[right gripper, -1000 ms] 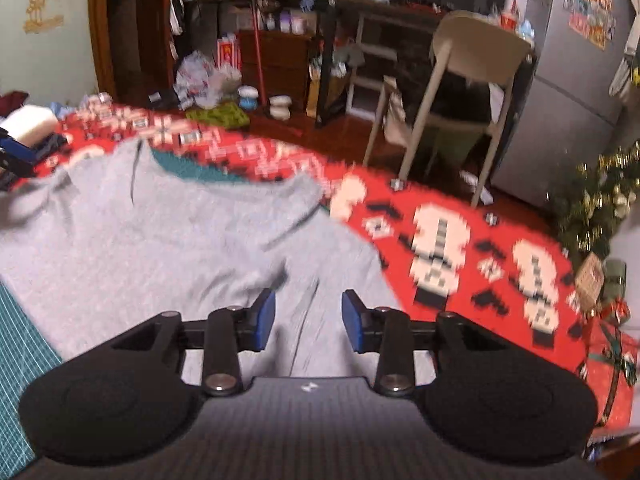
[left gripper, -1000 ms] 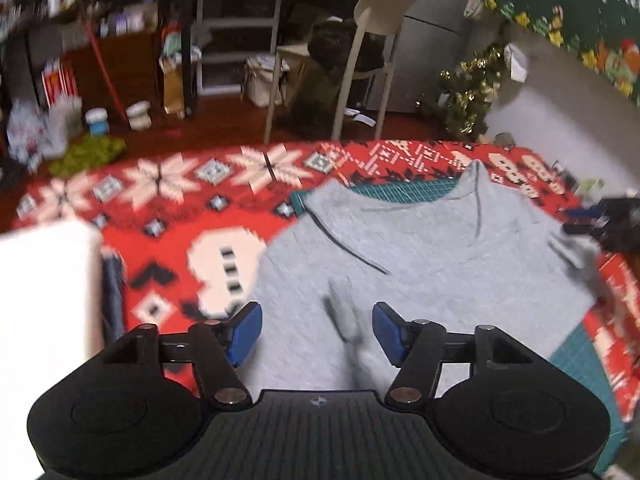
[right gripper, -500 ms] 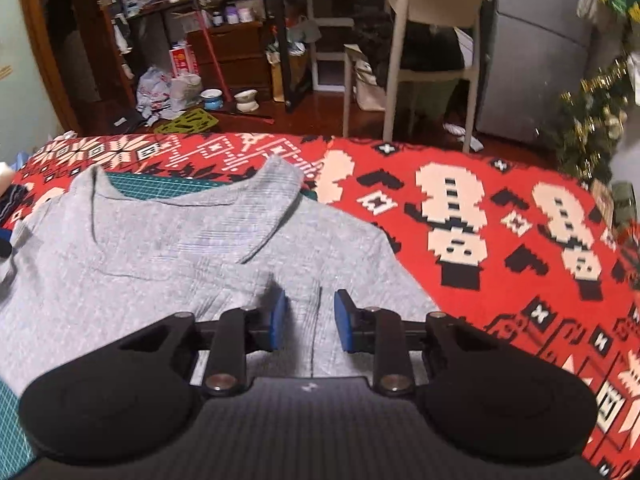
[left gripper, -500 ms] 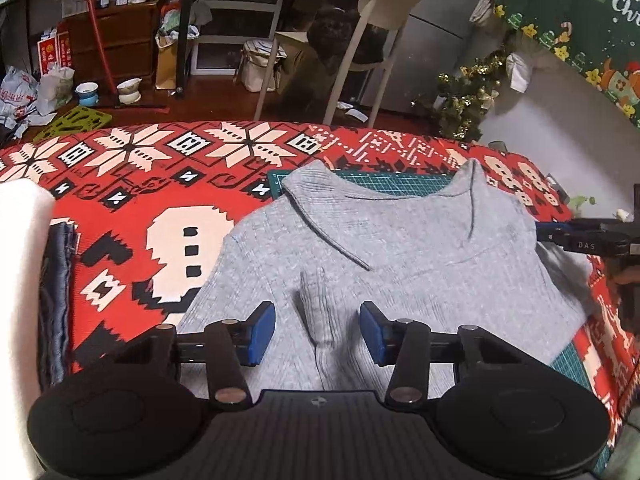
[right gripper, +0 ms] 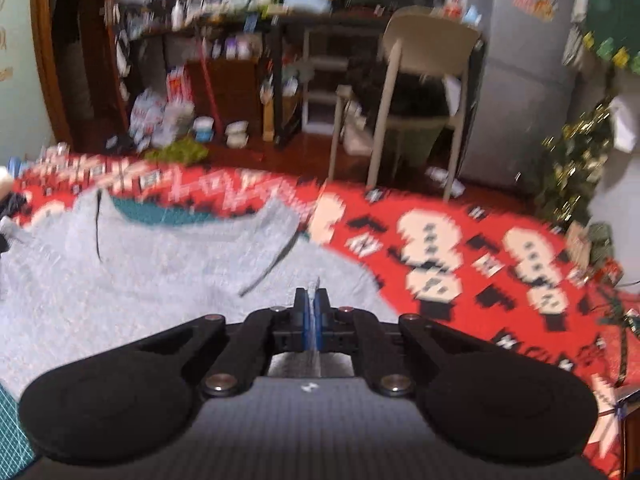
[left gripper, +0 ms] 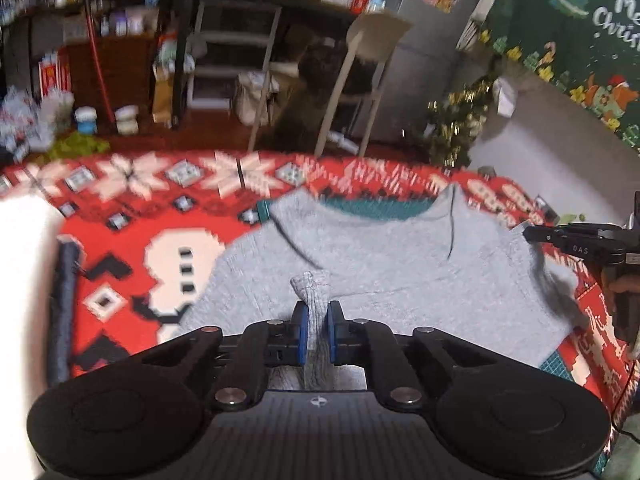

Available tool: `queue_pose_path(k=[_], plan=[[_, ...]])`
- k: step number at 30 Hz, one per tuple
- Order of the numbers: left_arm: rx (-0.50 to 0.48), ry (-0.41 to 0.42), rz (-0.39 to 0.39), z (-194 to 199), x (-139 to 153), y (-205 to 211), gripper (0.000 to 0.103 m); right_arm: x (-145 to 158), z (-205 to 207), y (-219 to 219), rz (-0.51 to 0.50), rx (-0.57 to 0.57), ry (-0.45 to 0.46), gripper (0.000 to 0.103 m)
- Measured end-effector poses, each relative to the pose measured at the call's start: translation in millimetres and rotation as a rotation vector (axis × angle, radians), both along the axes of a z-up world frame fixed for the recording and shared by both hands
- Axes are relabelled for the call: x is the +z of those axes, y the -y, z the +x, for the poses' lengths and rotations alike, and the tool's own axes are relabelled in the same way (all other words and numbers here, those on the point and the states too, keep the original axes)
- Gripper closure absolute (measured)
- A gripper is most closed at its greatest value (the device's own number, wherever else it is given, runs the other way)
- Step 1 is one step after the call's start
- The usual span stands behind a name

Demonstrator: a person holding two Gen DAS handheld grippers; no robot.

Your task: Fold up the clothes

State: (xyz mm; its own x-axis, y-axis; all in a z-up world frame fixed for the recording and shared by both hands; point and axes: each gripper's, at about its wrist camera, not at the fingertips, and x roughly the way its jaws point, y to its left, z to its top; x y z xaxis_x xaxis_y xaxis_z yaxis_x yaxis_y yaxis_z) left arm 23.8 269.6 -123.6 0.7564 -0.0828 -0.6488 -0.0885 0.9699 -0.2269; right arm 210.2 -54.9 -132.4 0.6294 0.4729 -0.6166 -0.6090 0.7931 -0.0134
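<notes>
Both grippers have just closed since a second ago: left gripper (left gripper: 316, 330) pinches a fold of the grey shirt (left gripper: 384, 272) lying on the red cloth (left gripper: 132, 216); right gripper (right gripper: 311, 320) pinches its edge. "DAS" shows on the right gripper.

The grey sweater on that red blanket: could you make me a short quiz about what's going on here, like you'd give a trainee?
1. True or false: the left gripper is shut on a bunched fold of the grey sweater.
2. What lies directly under the sweater's neckline: A) a green cutting mat, B) a white towel, C) bare wood?
3. Fill in: the right gripper's jaws have just been closing and now pinch a thin edge of the ____.

Key: 1 true; 2 A; 3 sweater. The red patterned blanket covers the rest of the surface.
</notes>
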Motion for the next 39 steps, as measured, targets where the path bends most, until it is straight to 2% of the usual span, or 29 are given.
queue_pose_path(k=[3,7,18,25,28,29,30,31,33,36,39], plan=[[0.010,0.059,0.043,-12,15,2,0.094,17,-9,17,0.077,-0.032,0.059,0.100],[0.023,0.065,0.070,-3,18,-3,0.094,27,-7,27,0.116,-0.074,0.083,0.100],[0.035,-0.039,0.126,45,-3,-13,0.094,-5,27,10,0.086,-0.104,0.006,0.100],[0.081,-0.167,0.129,58,-28,-15,0.093,-29,42,3,0.031,-0.126,-0.047,0.100],[0.093,-0.183,0.147,56,-31,-13,0.081,-33,44,4,0.010,-0.131,-0.055,0.091],[0.101,-0.179,0.158,55,-30,-13,0.070,-33,44,6,0.008,-0.139,-0.052,0.083],[0.109,-0.175,0.170,53,-29,-12,0.064,-32,44,8,0.010,-0.148,-0.050,0.076],[0.117,-0.171,0.181,51,-28,-12,0.055,-29,44,13,0.025,-0.162,-0.050,0.076],[0.132,-0.162,0.179,46,-23,-11,0.053,-22,42,23,0.058,-0.188,-0.055,0.074],[0.154,-0.141,0.114,26,-9,-9,0.052,-12,31,46,0.109,-0.229,-0.074,0.072],[0.179,-0.118,0.041,-3,1,-1,0.043,-6,11,76,0.154,-0.264,-0.114,0.070]])
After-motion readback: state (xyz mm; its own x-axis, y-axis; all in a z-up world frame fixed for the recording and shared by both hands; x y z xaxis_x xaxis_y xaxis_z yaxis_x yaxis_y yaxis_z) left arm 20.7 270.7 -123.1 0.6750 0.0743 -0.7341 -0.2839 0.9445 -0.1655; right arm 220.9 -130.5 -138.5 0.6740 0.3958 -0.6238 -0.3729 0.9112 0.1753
